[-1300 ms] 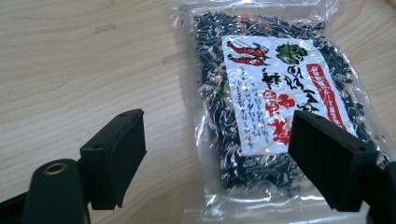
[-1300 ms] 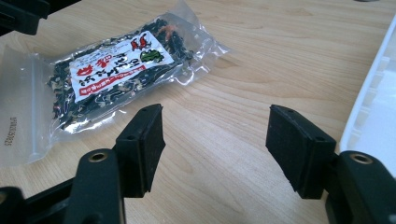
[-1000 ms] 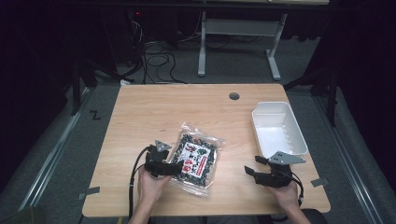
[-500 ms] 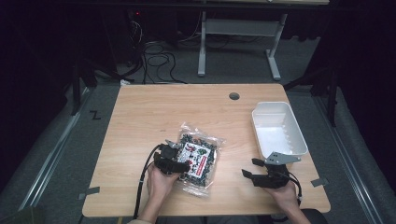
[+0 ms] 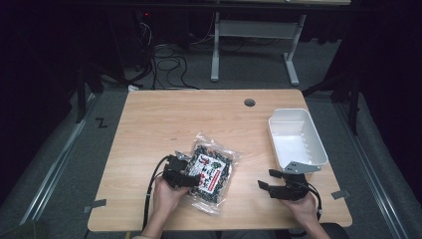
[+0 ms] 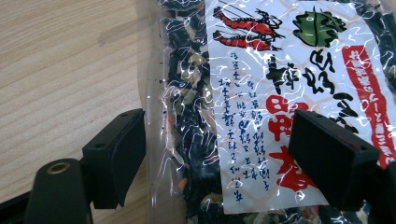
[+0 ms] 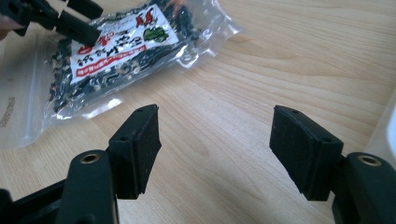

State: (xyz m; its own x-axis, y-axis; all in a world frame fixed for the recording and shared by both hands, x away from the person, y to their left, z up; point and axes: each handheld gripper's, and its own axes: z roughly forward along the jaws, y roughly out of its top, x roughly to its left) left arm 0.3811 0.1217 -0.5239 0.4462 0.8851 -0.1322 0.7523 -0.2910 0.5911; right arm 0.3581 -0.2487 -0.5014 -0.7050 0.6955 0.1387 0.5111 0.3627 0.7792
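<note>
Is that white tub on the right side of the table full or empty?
Empty. The high view shows the white tub with a bare white floor and nothing lying inside.

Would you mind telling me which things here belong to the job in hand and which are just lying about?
In the job:
- snack bag, between the jaws of the left gripper, which have just been closing on it
- white bin, likely where it goes

Lying about:
- right gripper, open over bare table
- cables on the floor
</note>
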